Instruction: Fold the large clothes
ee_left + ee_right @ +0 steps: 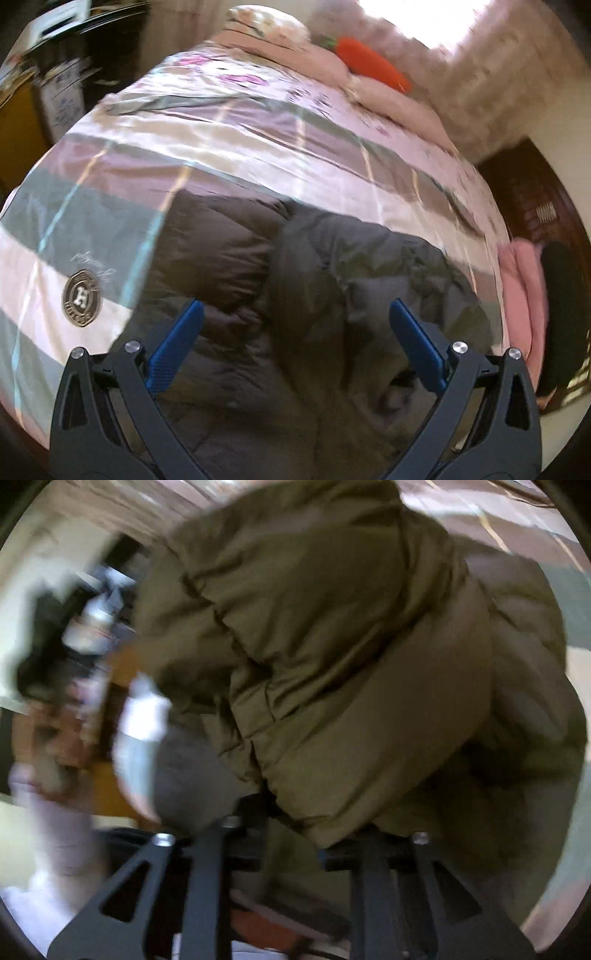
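While the olive-brown padded jacket (295,295) lies bunched on the near part of the bed (258,155), the step in hand reads as a mid-fold carry: one side of the garment being drawn over the rest. Left tool (295,314): blue pads spread wide, nothing between them, hanging above the jacket's dark middle. Right tool (291,834): tips buried under a puffy fold of the jacket (332,646); fabric drapes over and between the fingers, so it looks to be gripping cloth, though the pads themselves are hidden and I cannot tell for certain. Right view heavily blurred; room at left unreadable. Jacket: quilted, thick, matte shell, stitched channels, a grey ribbed cuff or hem (192,775) near the right tool. It sits crumpled, not flat, on the striped pink-and-grey bedspread; pillows (266,26) and an orange carrot-shaped cushion (373,66) at the far end, pink folded cloth (521,295) at the right edge. Next move, by my judgement: lay the carried fold down squarely across the body, then bring the empty left tool to a free edge or sleeve. Padding will spring back; press flat.
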Demonstrator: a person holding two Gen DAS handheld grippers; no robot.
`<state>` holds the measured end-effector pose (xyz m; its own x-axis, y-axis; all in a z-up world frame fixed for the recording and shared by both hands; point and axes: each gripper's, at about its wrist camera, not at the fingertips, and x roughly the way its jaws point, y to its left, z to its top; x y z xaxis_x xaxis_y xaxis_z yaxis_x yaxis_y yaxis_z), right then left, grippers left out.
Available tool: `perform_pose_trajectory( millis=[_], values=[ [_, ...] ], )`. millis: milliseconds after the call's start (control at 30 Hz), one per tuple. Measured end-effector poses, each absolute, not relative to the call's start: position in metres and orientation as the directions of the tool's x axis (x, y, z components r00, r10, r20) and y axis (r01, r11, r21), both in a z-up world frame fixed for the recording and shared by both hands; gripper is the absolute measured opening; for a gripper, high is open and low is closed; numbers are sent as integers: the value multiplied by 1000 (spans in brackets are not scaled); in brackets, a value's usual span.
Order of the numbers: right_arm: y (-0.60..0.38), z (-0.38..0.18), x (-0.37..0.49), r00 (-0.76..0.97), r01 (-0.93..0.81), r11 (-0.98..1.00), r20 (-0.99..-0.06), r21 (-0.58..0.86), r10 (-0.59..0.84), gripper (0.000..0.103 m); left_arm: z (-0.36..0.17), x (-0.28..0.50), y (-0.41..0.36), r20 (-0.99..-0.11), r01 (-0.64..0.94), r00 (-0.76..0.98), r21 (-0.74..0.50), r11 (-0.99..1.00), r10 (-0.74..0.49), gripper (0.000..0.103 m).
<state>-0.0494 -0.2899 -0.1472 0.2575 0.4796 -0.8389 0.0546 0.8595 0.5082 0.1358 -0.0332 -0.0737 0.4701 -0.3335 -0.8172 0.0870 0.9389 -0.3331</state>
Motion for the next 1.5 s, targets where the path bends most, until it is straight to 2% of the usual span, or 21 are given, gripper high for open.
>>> perform_pose_trajectory(
  millis=[67, 100, 133, 300, 367, 400, 467, 533, 567, 667, 900, 1067, 1233, 1367, 1500],
  values=[
    [-289, -152, -52, 248, 75, 886, -870, 457, 427, 50, -78, 132, -44, -822, 114, 458, -322, 940, -338, 101],
    [-290, -152, -52, 236, 100, 910, -898, 403, 372, 86, -79, 131, -50, -824, 130, 451, -321, 938, -344, 101],
    [-296, -150, -51, 237, 120, 928, -918, 352, 318, 100, -81, 130, -56, -825, 154, 439, -320, 935, -355, 101],
    [-317, -115, -65, 318, 160, 950, -925, 268, 207, 99, -88, 130, -73, -847, 204, 416, -266, 942, -330, 101],
    [-328, -82, -67, 475, 170, 973, -878, 159, 61, 91, -92, 130, -81, -855, 224, 406, -249, 942, -323, 101],
    [-327, -71, -72, 530, 155, 978, -847, 140, 38, 85, -95, 129, -86, -862, 237, 401, -230, 944, -311, 101],
    [-324, -48, -61, 601, 125, 984, -799, 130, 30, 75, -101, 129, -94, -876, 253, 389, -195, 947, -285, 101],
    [-319, -37, -39, 626, 104, 984, -778, 148, 51, 59, -111, 129, -101, -893, 270, 359, -178, 946, -271, 101],
    [-317, -32, -29, 634, 95, 982, -771, 161, 65, 58, -116, 129, -104, -900, 280, 343, -175, 944, -269, 101],
    [-301, -44, 5, 639, 61, 978, -760, 201, 116, 58, -130, 128, -114, -920, 305, 319, -130, 944, -229, 101],
    [-259, -136, 14, 416, 43, 978, -894, 204, 168, 58, -146, 128, -112, -947, 293, 292, -47, 955, -136, 101],
    [-229, -161, -5, 364, -28, 990, -922, 135, 136, 58, -136, 135, -96, -942, 224, 285, -115, 968, -178, 101],
    [-206, -177, -12, 292, -124, 990, -951, 63, 97, 58, -125, 124, -105, -930, 261, 303, -128, 957, -207, 101],
    [-217, -175, -2, 247, -112, 985, -957, 129, 153, 58, -111, 119, -103, -911, 257, 329, -167, 952, -249, 101],
    [-231, -164, 7, 200, -87, 976, -956, 201, 215, 58, -89, 117, -92, -847, 250, 415, -244, 937, -331, 101]
  ],
)
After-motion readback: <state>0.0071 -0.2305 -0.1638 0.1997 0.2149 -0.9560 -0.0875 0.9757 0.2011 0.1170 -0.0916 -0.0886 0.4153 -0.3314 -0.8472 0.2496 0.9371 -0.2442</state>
